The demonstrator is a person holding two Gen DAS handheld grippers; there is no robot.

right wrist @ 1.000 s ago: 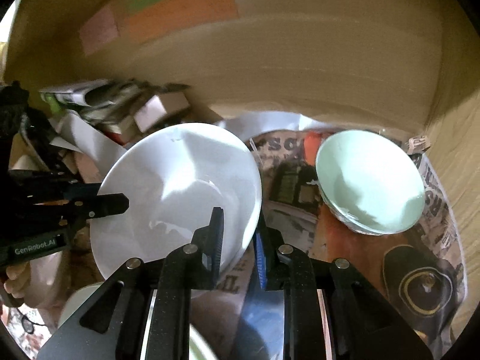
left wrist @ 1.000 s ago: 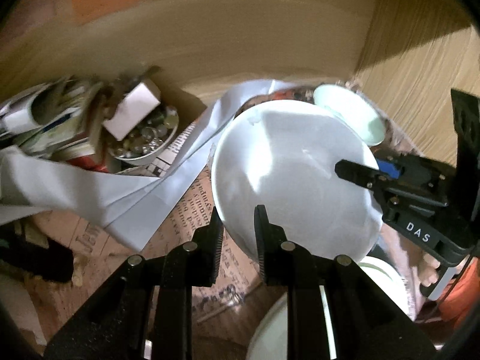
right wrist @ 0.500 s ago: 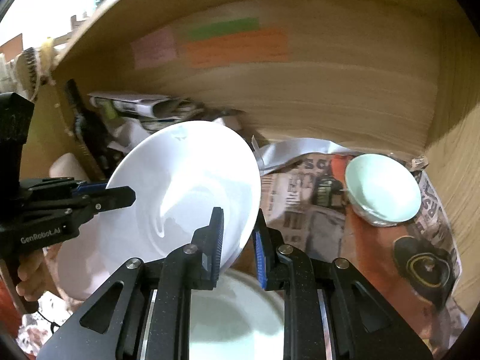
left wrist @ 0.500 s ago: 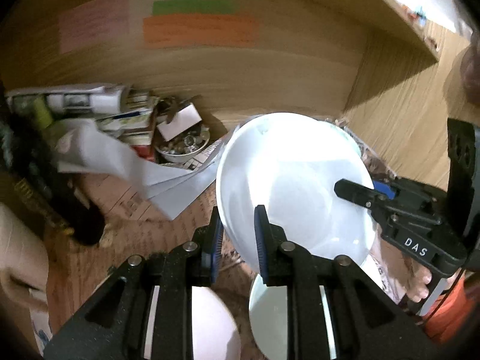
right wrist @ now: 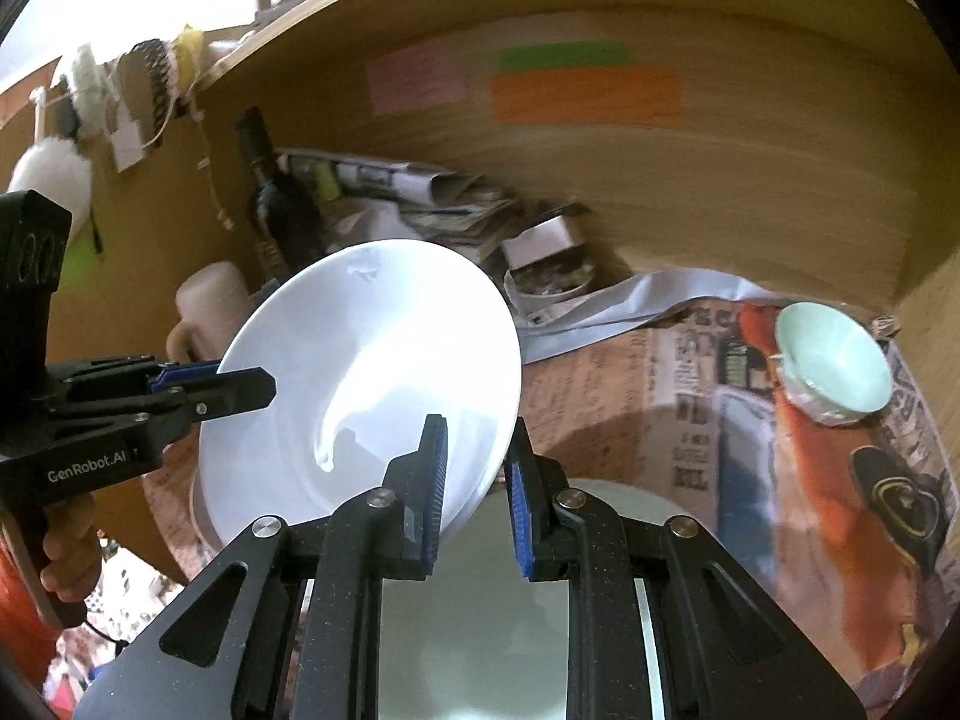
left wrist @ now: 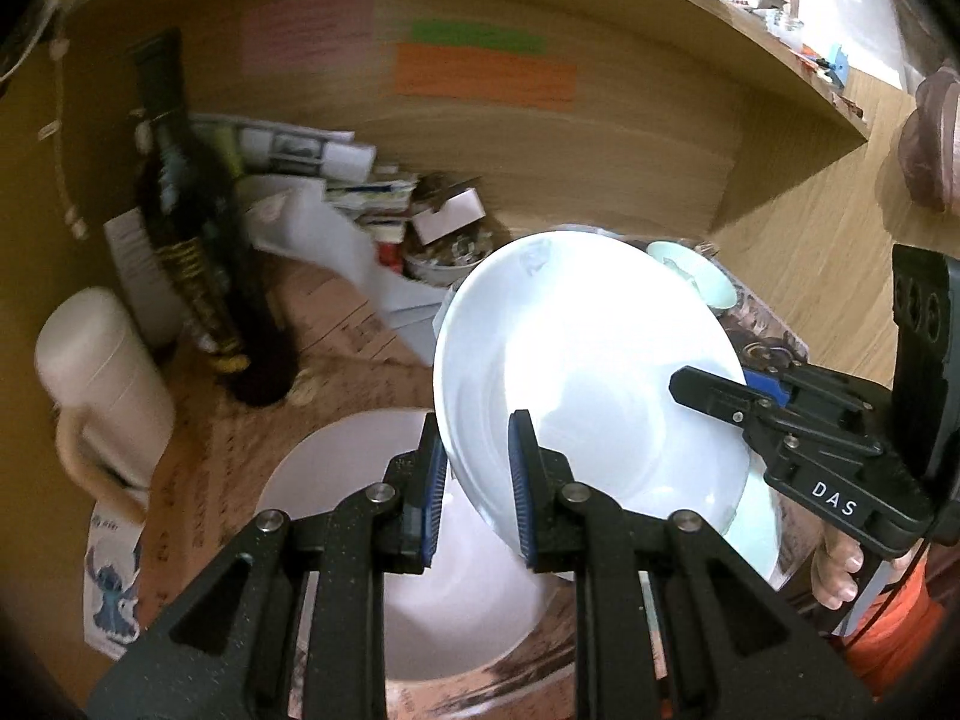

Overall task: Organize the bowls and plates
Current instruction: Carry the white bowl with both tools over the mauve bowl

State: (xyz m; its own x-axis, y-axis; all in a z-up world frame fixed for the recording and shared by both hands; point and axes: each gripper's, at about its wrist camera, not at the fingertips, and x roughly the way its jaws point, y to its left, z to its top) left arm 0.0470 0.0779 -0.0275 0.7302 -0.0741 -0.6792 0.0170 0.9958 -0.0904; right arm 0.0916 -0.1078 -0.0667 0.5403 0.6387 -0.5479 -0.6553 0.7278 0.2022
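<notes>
Two plates [left wrist: 384,546] beneath held plate [left wrist: 588,372]

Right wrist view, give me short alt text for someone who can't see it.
A large white plate, tilted, is held above the newspaper-covered table by two tools: the right tool clamps its near rim and the left tool its far-left rim. A second plate lies beneath, and a pale green bowl sits to the right.

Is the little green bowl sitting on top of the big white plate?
No, the green bowl rests on newspaper, well apart from the plate.
</notes>
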